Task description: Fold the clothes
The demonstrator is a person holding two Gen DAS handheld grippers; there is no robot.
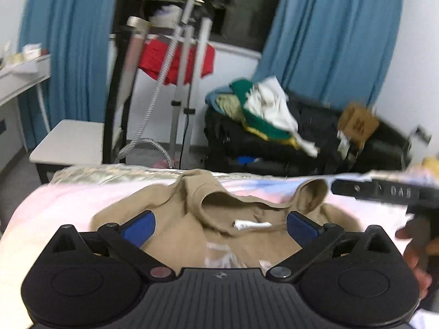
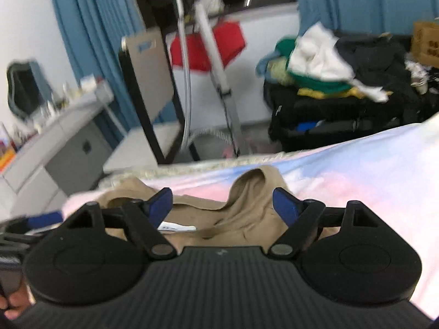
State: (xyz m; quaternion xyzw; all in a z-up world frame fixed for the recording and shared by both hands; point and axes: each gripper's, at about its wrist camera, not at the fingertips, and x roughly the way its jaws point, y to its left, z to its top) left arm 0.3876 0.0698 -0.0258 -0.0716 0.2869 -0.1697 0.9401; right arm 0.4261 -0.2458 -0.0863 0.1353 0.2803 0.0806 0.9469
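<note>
Tan hoodie (image 1: 219,219) lies rumpled on bed (image 1: 55,205), no neat fold visible. Left gripper (image 1: 221,223) and right gripper (image 2: 222,205) both spread wide, empty, above it.

Tan hoodie (image 1: 192,219) lower half hidden under left tool (image 1: 219,226); chest print blurred, neck label (image 1: 252,224) unreadable. Right tool (image 1: 384,190) at right edge, motion-smeared, cut off. Box (image 2: 426,42) cropped upper right.

Soft matt tan cloth hoodie (image 1: 197,219) on smooth pastel bedsheet (image 2: 356,181); tongs (image 1: 219,226) matt black plastic.
</note>
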